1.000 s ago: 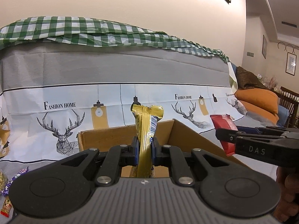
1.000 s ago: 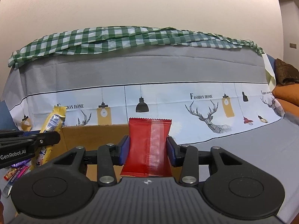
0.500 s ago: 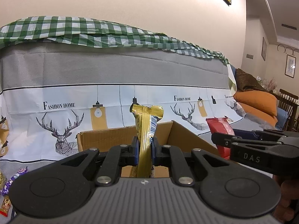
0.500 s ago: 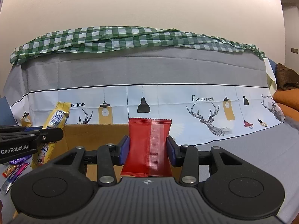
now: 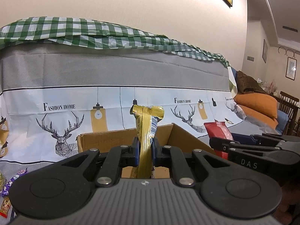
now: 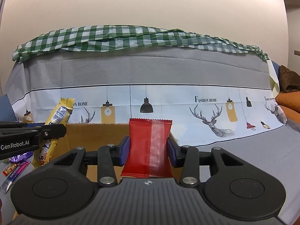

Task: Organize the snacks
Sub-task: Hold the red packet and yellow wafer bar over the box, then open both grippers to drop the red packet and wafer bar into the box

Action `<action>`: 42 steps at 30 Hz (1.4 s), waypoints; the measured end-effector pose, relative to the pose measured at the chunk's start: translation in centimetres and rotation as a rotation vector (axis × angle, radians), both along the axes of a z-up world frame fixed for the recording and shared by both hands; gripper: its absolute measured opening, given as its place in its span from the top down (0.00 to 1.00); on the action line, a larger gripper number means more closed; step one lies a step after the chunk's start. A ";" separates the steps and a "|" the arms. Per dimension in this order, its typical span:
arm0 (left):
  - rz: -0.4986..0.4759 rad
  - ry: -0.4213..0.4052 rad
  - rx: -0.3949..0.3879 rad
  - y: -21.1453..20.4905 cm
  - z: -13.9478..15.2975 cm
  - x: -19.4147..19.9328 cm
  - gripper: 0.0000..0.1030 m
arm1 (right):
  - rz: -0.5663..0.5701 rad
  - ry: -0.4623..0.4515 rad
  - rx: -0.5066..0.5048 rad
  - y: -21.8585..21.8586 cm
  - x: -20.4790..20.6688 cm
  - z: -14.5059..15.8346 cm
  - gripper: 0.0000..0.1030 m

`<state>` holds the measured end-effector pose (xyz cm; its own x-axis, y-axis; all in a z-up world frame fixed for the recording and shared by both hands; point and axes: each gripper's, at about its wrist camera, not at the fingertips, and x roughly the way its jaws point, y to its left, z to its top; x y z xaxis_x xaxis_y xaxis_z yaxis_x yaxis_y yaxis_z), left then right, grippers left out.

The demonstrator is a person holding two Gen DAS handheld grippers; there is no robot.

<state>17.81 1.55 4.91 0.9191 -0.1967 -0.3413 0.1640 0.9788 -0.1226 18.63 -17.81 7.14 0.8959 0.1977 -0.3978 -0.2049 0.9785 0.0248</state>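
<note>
The left tool [image 5: 145,150] is pressed together on a yellow snack packet [image 5: 145,131], pinching it edge-on at mid-length. The packet stands nearly upright; its crimped top edge rises above the rim of the cardboard box [image 5: 105,140].

The right tool [image 6: 148,150] pinches a red snack packet [image 6: 148,146] across its width, the blue pads against both side edges. The packet stands upright, flat face to the camera, serrated top edge level with the box's far rim.

Both tools hang side by side over the open box, close but apart. From the left wrist view, the right tool enters from the right edge, its red packet just outside the box's right wall. From the right wrist view, the left tool enters from the left edge, its yellow packet tilted over the box's left corner.

The box sits on a grey cloth-covered surface; what lies under the cloth cannot be told. To the right of the box the surface is open. To the left, loose snacks [image 6: 15,161] lie near the box. Behind the box a printed sheet [image 6: 206,112] hangs, with a green checked cloth [image 6: 131,37] along its top edge.
</note>
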 end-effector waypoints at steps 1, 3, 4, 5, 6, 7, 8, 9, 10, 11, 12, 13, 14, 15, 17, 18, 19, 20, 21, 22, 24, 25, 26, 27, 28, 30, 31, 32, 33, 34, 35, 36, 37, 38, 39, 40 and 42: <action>0.000 0.000 -0.001 0.0 0.0 0.0 0.87 | 0.001 0.000 -0.001 0.0 0.0 0.0 0.57; -0.001 0.000 -0.003 0.0 0.0 0.0 0.87 | 0.003 0.000 -0.002 0.0 0.0 0.0 0.57; -0.002 0.000 -0.003 0.0 0.1 0.0 0.87 | 0.005 0.001 -0.003 0.0 0.0 -0.1 0.57; -0.002 -0.002 -0.003 0.0 0.1 0.0 0.87 | 0.006 0.001 -0.003 0.0 0.0 -0.1 0.57; -0.002 -0.003 -0.004 0.0 0.1 0.0 0.87 | 0.007 0.001 -0.003 0.1 0.1 -0.1 0.57; -0.001 -0.003 -0.005 0.0 0.1 0.0 0.87 | 0.007 0.000 -0.004 0.1 0.1 -0.1 0.57; -0.001 -0.003 -0.007 0.0 0.2 0.0 0.87 | 0.007 0.001 -0.004 0.1 0.1 -0.1 0.57; -0.001 -0.002 -0.009 0.0 0.2 0.0 0.87 | 0.006 0.003 -0.004 0.2 0.1 -0.1 0.57; 0.000 -0.002 -0.009 0.0 0.2 0.0 0.87 | 0.007 0.003 -0.004 0.2 0.1 0.0 0.57; -0.001 -0.003 -0.010 -0.1 0.2 0.0 0.87 | 0.008 0.003 -0.004 0.3 0.2 0.0 0.57; -0.002 -0.004 -0.010 0.0 0.2 0.0 0.86 | 0.009 0.005 -0.003 0.3 0.2 0.0 0.56; -0.003 -0.002 -0.011 0.0 0.2 0.0 0.86 | 0.012 0.010 -0.002 0.4 0.2 0.0 0.56; -0.006 0.003 -0.014 0.0 0.1 0.1 0.84 | 0.013 0.013 -0.006 0.5 0.3 -0.1 0.55; -0.012 0.015 -0.018 0.1 0.0 0.2 0.71 | 0.013 0.014 -0.011 0.6 0.3 -0.1 0.50; 0.001 0.017 -0.009 0.1 0.0 0.2 0.49 | 0.012 0.014 -0.020 0.7 0.4 -0.1 0.39; 0.010 0.008 -0.001 0.2 0.0 0.1 0.48 | 0.011 0.014 -0.022 0.8 0.4 -0.1 0.33; 0.015 0.004 -0.002 0.3 0.1 0.0 0.48 | 0.007 0.014 -0.022 0.8 0.4 -0.1 0.31; 0.023 0.001 -0.008 0.5 0.2 0.0 0.48 | 0.003 0.015 -0.020 0.8 0.4 -0.1 0.31; 0.031 -0.001 -0.014 0.6 0.2 -0.1 0.48 | -0.001 0.016 -0.015 0.8 0.4 -0.2 0.31; 0.037 -0.002 -0.015 0.8 0.3 -0.2 0.48 | -0.005 0.017 -0.010 0.8 0.4 -0.1 0.30; 0.050 -0.008 -0.008 0.9 0.3 -0.5 0.48 | -0.006 0.014 -0.006 0.9 0.3 -0.2 0.30; 0.055 -0.011 -0.004 1.0 0.4 -0.6 0.48 | -0.004 0.010 -0.006 1.1 0.2 -0.1 0.30; 0.062 -0.018 0.002 1.0 0.5 -0.9 0.48 | -0.001 0.007 -0.005 1.3 0.1 -0.1 0.30; 0.074 -0.028 0.011 1.1 0.6 -1.3 0.48 | 0.001 0.004 -0.003 1.4 0.0 -0.1 0.30; 0.094 -0.037 0.024 1.2 0.7 -1.6 0.48 | 0.006 0.000 0.000 1.6 -0.1 -0.1 0.30; 0.147 -0.053 0.052 1.5 0.8 -2.3 0.43 | 0.015 -0.014 0.008 1.9 -0.5 0.0 0.31; 0.173 -0.058 0.059 1.8 0.9 -2.7 0.41 | 0.022 -0.018 0.017 2.1 -0.7 0.1 0.31; 0.203 -0.062 0.061 2.1 1.0 -3.1 0.38 | 0.030 -0.022 0.030 2.2 -0.9 0.3 0.33; 0.226 -0.064 0.060 2.5 1.1 -3.4 0.37 | 0.035 -0.027 0.039 2.3 -1.2 0.4 0.35; 0.247 -0.067 0.060 3.0 1.3 -3.8 0.37 | 0.043 -0.033 0.048 2.5 -1.4 0.5 0.36; 0.266 -0.073 0.059 3.5 1.4 -4.3 0.36 | 0.049 -0.038 0.056 2.7 -1.7 0.6 0.39; 0.281 -0.074 0.059 4.0 1.5 -4.8 0.36 | 0.056 -0.041 0.065 2.8 -2.0 0.7 0.41; 0.301 -0.068 0.065 4.5 1.6 -5.4 0.36 | 0.062 -0.047 0.073 3.0 -2.2 0.8 0.42; 0.318 -0.058 0.074 4.9 1.6 -6.0 0.36 | 0.063 -0.054 0.078 3.1 -2.5 0.9 0.43; 0.322 -0.048 0.079 5.4 1.6 -6.6 0.36 | 0.066 -0.061 0.083 3.3 -2.9 1.0 0.44; 0.311 -0.037 0.078 6.0 1.7 -7.3 0.36 | 0.069 -0.067 0.089 3.5 -3.2 1.1 0.44; 0.276 -0.024 0.081 7.0 1.8 -8.7 0.39 | 0.075 -0.074 0.108 3.8 -3.8 1.3 0.44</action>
<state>9.09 8.55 6.71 0.9421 0.0889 -0.3234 -0.1079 0.9933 -0.0413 14.88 -14.04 8.40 0.9030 0.3036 -0.3039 -0.2829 0.9527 0.1114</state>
